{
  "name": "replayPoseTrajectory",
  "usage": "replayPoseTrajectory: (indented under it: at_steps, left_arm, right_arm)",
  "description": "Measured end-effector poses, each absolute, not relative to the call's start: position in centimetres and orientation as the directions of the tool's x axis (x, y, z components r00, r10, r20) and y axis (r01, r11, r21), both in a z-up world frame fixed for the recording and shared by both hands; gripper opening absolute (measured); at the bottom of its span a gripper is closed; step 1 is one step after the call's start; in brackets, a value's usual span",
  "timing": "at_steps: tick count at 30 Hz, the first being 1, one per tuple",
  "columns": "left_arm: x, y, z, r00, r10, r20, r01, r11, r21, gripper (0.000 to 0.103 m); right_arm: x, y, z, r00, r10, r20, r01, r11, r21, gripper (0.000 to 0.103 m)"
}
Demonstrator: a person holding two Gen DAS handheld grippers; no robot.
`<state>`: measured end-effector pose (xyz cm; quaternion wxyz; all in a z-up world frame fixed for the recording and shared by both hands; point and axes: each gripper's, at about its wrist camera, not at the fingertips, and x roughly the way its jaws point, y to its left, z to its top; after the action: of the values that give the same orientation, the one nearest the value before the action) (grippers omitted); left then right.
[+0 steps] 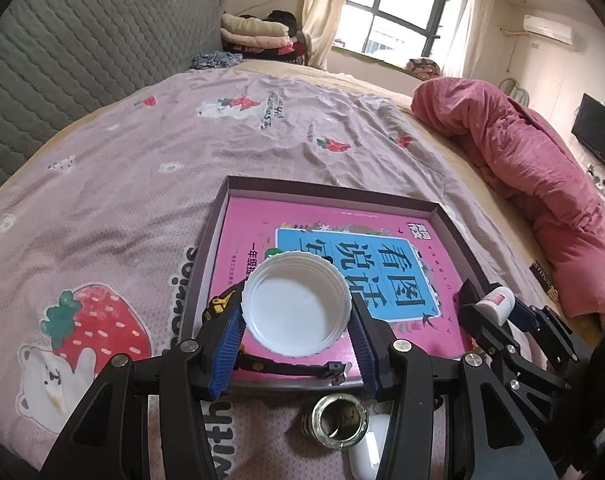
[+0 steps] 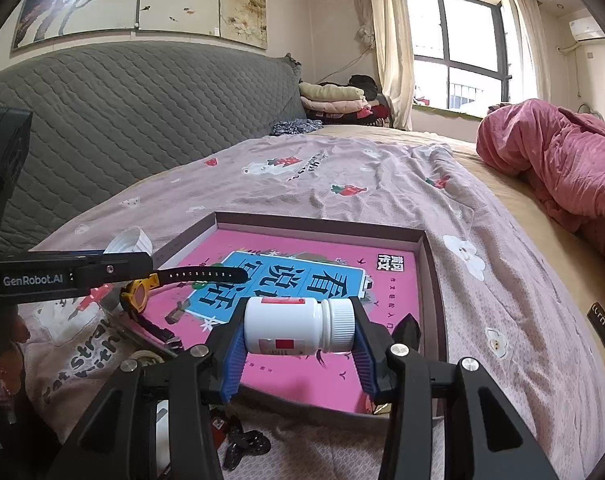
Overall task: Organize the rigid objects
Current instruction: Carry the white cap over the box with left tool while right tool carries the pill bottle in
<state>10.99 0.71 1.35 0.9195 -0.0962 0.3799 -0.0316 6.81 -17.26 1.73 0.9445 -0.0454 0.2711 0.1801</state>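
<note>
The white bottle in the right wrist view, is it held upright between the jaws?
No. The white bottle lies sideways between the right gripper jaws, its ribbed cap pointing toward the right jaw.

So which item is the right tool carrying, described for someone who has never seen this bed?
On the strawberry-print bedsheet lies a shallow box holding a pink book. Just above the book's near edge, the right tool grips a white pill bottle lying sideways, end to end. Its ribbed cap and red label marks set it apart from the open white lid in the left tool.
</note>
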Motion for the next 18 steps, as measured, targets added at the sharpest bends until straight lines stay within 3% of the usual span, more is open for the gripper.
replayPoseTrajectory:
  at_steps: [18]
  left_arm:
    - [14.5,-1.4,-1.2,0.637,-0.156,-0.755,0.025,0.983,-0.182,0.052]
  right_arm:
    - [8.8,-15.4,0.1,0.716,0.358,-0.599,-0.484,0.873,-0.057,0.046]
